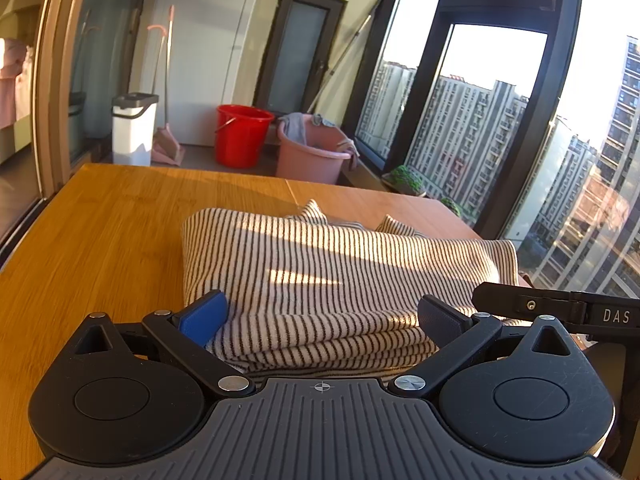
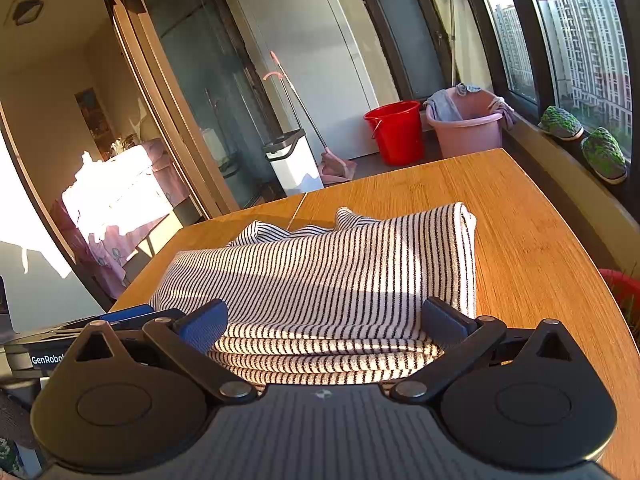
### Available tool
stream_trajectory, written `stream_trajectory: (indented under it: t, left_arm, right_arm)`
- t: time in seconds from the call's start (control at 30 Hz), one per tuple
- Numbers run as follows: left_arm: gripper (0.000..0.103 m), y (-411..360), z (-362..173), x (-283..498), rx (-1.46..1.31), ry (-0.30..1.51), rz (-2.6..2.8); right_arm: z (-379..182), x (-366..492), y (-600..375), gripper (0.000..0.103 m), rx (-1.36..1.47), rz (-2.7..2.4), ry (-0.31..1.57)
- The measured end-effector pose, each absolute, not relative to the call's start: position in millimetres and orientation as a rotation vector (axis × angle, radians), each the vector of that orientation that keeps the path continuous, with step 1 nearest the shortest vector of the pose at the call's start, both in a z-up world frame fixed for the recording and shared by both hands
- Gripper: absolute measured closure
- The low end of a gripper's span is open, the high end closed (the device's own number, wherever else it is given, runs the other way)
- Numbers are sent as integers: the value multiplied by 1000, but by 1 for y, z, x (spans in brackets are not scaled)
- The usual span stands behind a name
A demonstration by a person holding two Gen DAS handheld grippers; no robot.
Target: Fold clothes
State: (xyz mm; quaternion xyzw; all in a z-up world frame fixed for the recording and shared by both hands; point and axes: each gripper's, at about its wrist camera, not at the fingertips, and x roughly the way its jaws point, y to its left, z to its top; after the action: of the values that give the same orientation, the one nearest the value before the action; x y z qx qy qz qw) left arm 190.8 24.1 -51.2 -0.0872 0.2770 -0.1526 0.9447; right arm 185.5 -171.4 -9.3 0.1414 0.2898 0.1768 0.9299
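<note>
A black-and-white striped garment [image 1: 340, 276] lies folded in several layers on the wooden table [image 1: 100, 232]. It also shows in the right wrist view [image 2: 332, 276]. My left gripper [image 1: 324, 316] is open, its blue pads either side of the garment's near edge at the left end. My right gripper [image 2: 324, 320] is open, its pads straddling the stacked near edge at the right end. Part of the right gripper shows at the right of the left wrist view [image 1: 560, 308]. Neither gripper holds cloth.
Beyond the table stand a red bucket [image 1: 242, 136], a pink tub [image 1: 312, 152] with cloths, a white bin [image 1: 132, 128] and a pink dustpan. Large windows run along the right [image 1: 480, 120]. The table [image 2: 520, 240] has bare wood right of the garment.
</note>
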Motion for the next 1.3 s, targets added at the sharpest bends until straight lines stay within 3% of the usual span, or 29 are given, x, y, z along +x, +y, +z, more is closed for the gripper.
stream_trajectory:
  t: [1.3]
  left_arm:
    - [0,28,-51,192,-196,563,-317]
  right_arm:
    - [-9,185,-165,0,221,381,624]
